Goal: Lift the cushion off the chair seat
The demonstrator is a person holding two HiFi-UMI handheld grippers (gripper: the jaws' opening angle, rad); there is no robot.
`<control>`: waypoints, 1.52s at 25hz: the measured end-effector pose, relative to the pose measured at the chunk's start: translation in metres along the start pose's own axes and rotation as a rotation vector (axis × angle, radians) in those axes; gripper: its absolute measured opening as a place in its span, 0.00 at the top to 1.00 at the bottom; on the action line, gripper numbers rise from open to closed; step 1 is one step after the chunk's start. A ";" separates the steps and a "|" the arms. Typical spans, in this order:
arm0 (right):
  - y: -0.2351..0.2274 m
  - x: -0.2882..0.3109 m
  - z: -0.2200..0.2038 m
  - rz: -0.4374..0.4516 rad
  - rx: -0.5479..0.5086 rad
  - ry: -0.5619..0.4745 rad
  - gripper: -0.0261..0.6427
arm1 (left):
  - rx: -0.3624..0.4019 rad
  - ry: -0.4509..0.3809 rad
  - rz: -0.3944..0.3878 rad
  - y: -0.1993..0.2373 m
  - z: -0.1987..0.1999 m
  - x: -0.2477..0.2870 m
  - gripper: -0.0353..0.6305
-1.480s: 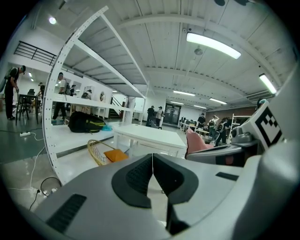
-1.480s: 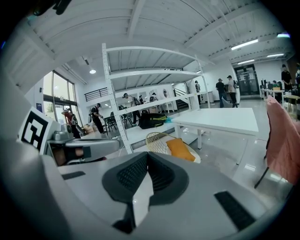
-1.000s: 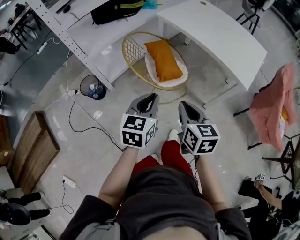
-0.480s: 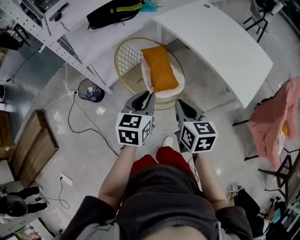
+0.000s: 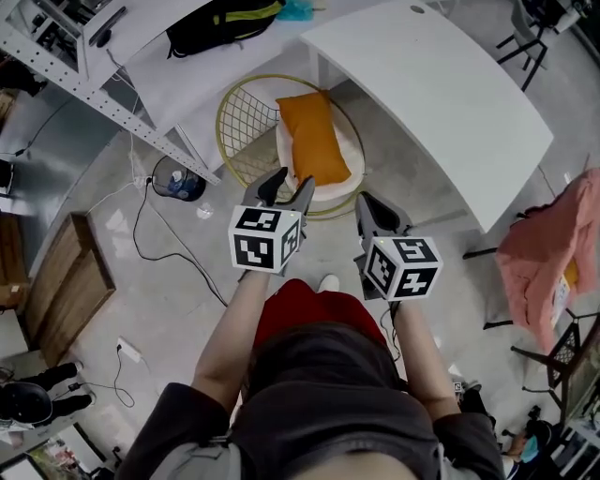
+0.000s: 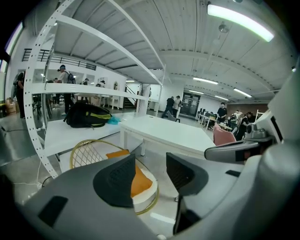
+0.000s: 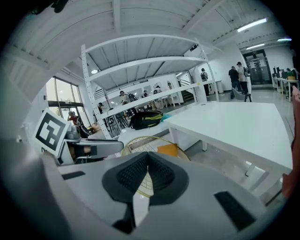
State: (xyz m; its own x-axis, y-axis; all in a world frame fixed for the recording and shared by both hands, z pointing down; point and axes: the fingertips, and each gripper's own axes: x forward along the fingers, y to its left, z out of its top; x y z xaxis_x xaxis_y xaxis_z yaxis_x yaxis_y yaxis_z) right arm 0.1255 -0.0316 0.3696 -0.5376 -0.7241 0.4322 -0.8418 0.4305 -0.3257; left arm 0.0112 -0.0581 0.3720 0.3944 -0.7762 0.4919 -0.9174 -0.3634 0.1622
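Note:
An orange cushion (image 5: 314, 139) lies on the white seat pad (image 5: 342, 175) of a round gold wire chair (image 5: 246, 120), which stands on the floor beside a white table. Both grippers hover short of the chair's near rim, touching nothing. My left gripper (image 5: 288, 185) has its jaws apart and opening, with nothing between them. In the left gripper view the cushion (image 6: 139, 182) shows far off through the gap. My right gripper (image 5: 373, 202) is shut and empty. The right gripper view shows the cushion (image 7: 168, 150) and the chair's wire back (image 7: 140, 146) past its tips.
A white table (image 5: 441, 94) stands right of the chair. A white shelf rack (image 5: 112, 84) with a black bag (image 5: 220, 23) is behind and to the left. A black bin (image 5: 183, 176) and cables (image 5: 159, 246) are on the floor at left, a pink cloth (image 5: 548, 244) at right.
Both grippers have moved forward toward the chair, and the person has stepped closer. The left gripper's jaws, shut before, now stand apart. The right stays shut.

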 end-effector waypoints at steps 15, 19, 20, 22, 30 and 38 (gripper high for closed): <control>-0.044 0.038 0.009 -0.035 0.010 0.060 0.93 | -0.152 0.099 0.016 0.038 -0.004 0.078 0.58; -0.051 0.066 0.013 -0.043 0.011 0.094 0.93 | -0.198 0.122 0.016 0.057 -0.005 0.106 0.57; -0.052 0.074 0.015 -0.042 0.008 0.105 0.93 | -0.206 0.125 0.017 0.063 -0.004 0.113 0.57; -0.054 0.090 0.017 -0.037 0.003 0.124 0.93 | -0.218 0.139 0.019 0.072 -0.006 0.127 0.55; -0.071 0.153 0.022 -0.025 0.010 0.191 0.93 | -0.280 0.213 0.012 0.106 -0.016 0.183 0.53; -0.086 0.205 0.014 -0.047 0.024 0.268 0.93 | -0.349 0.264 0.003 0.138 -0.032 0.222 0.51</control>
State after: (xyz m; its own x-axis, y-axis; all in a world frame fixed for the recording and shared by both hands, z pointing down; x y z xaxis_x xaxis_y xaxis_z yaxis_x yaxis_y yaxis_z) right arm 0.0881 -0.2250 0.4743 -0.4944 -0.5730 0.6536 -0.8665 0.3846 -0.3183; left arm -0.0293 -0.2645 0.5309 0.4065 -0.6019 0.6874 -0.8992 -0.1301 0.4178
